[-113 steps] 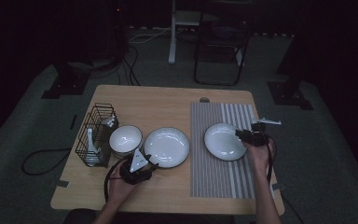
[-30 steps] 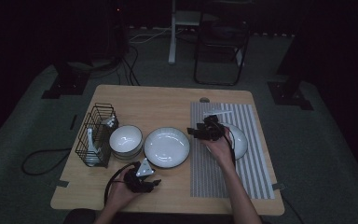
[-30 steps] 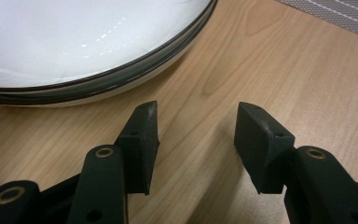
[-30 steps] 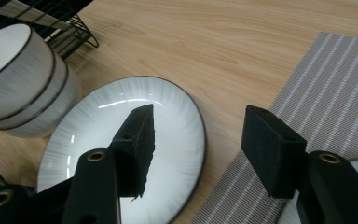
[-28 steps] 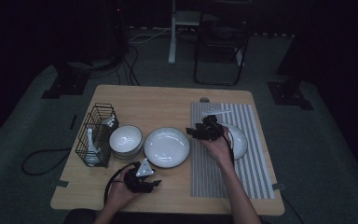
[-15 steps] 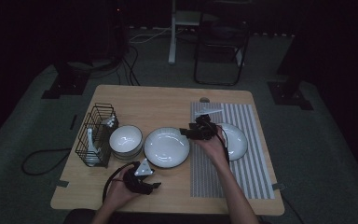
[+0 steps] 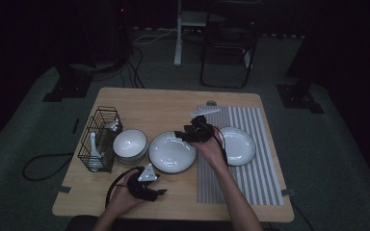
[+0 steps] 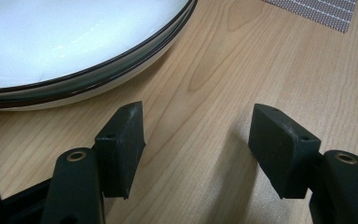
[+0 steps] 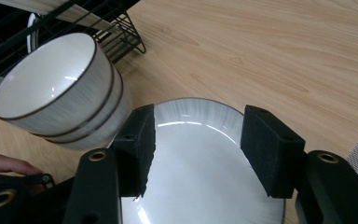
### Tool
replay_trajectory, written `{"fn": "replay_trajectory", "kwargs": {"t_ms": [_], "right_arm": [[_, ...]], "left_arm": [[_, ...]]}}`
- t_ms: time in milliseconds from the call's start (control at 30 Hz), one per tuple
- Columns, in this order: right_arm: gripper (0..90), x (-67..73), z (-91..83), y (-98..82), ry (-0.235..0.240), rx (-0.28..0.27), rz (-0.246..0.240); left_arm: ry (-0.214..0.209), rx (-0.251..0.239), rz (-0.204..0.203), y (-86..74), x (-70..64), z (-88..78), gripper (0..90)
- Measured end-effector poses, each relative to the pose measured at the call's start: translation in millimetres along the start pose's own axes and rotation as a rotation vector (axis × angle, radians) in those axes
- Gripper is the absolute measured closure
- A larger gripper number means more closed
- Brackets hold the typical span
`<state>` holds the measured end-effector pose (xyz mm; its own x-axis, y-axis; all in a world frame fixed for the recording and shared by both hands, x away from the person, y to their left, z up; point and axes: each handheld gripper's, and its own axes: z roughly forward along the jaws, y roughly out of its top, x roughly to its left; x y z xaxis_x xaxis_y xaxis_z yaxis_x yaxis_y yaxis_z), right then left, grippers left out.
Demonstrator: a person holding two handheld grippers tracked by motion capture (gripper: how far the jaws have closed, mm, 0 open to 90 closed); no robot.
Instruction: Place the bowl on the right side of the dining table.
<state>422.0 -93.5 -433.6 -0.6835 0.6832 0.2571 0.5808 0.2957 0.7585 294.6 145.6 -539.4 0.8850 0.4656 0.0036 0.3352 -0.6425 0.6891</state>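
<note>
Plate (image 9: 200,172) under right tongs (image 9: 196,154); stacked bowls (image 9: 60,93) beside.

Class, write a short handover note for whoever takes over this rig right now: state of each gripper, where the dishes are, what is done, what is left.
Left gripper: open, empty, low over the table's near edge; its jaws have just been opening.
Right gripper: open, empty, above the middle plate.
Stacked bowls stand beside the wire rack.
Second plate lies on the striped mat.
Nothing is held. Likely next: the right gripper takes the middle plate.
</note>
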Motion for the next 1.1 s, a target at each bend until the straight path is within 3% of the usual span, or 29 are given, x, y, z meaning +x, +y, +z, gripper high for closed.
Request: {"fn": "replay_trajectory", "kwargs": {"t_ms": [1100], "right_arm": [[40.0, 33.2, 35.6, 22.2, 0.053, 0.029, -0.059]], "left_arm": [[0.012, -0.013, 0.006, 1.4, -2.9, 4.7, 32.1]]}}
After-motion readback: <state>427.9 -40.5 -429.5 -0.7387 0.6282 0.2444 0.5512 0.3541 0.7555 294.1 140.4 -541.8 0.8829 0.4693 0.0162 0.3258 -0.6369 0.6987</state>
